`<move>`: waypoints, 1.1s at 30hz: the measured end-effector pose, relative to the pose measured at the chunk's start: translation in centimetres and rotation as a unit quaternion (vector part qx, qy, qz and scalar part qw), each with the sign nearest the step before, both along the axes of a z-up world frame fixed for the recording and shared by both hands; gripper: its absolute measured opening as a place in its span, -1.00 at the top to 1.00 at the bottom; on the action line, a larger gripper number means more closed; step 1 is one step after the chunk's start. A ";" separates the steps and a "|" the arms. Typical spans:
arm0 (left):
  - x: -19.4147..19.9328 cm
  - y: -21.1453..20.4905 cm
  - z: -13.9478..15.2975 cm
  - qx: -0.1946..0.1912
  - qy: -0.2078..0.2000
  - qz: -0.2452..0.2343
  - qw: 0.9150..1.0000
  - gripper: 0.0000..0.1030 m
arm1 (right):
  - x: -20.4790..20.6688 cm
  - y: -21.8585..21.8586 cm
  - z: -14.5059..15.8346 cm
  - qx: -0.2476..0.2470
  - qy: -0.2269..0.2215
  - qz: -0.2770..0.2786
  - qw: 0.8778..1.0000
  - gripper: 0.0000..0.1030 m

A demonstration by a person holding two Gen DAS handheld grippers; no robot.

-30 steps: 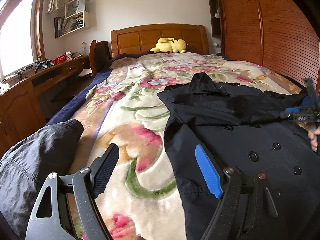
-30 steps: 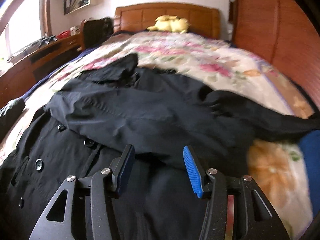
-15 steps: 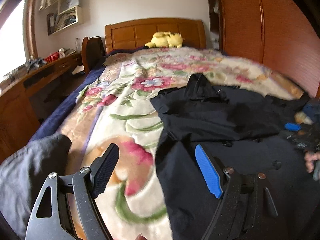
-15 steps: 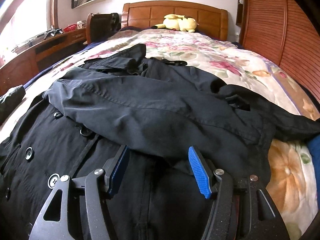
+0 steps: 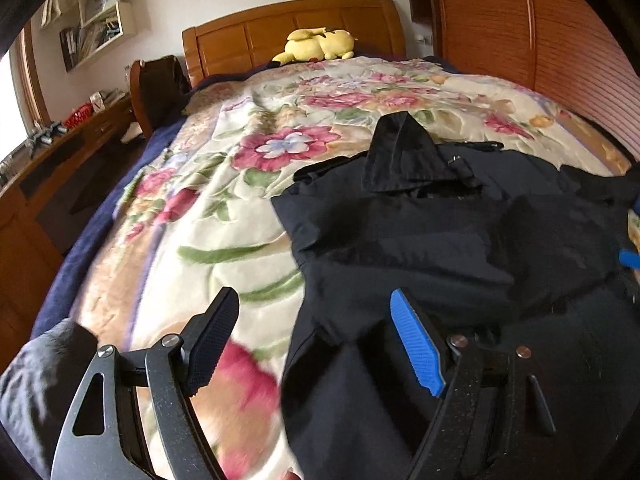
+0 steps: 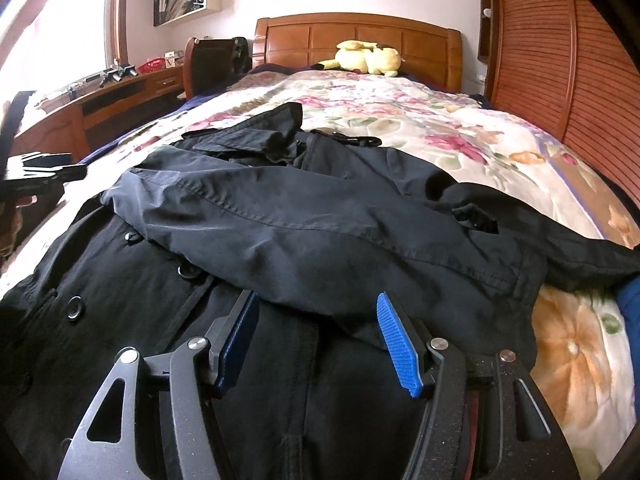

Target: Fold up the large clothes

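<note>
Black coat (image 6: pixel 304 224) spread on floral blanket (image 5: pixel 224 208), both grippers open & empty.
L gripper (image 5: pixel 316 344): 2 fingers wide apart, coat's side edge runs between them, blue pad (image 5: pixel 416 348) over fabric, black pad over blanket; not clamped. R gripper (image 6: pixel 320 344): fingers apart, just above coat front, folded sleeve just ahead of tips, buttons (image 6: pixel 75 306) to the left finger's side. Yellow plush (image 6: pixel 368 58) far ahead by headboard.
</note>
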State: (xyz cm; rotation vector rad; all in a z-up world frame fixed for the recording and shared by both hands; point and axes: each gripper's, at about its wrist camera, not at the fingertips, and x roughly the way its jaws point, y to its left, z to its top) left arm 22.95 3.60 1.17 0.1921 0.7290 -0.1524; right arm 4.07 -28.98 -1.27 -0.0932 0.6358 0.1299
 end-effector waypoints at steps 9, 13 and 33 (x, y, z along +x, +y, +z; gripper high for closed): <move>4.7 -1.2 -2.2 -0.003 0.049 -0.006 0.999 -0.22 | 0.1 -0.1 -0.1 0.014 0.003 0.007 1.000 -0.23; 6.2 -1.2 -3.6 -0.002 0.070 0.004 0.998 -0.03 | 0.3 -0.1 -0.3 0.019 0.008 0.005 1.000 -0.23; 4.5 0.2 -2.4 0.051 0.011 0.010 0.999 0.91 | -0.4 0.2 0.1 0.025 -0.022 0.008 0.999 -0.23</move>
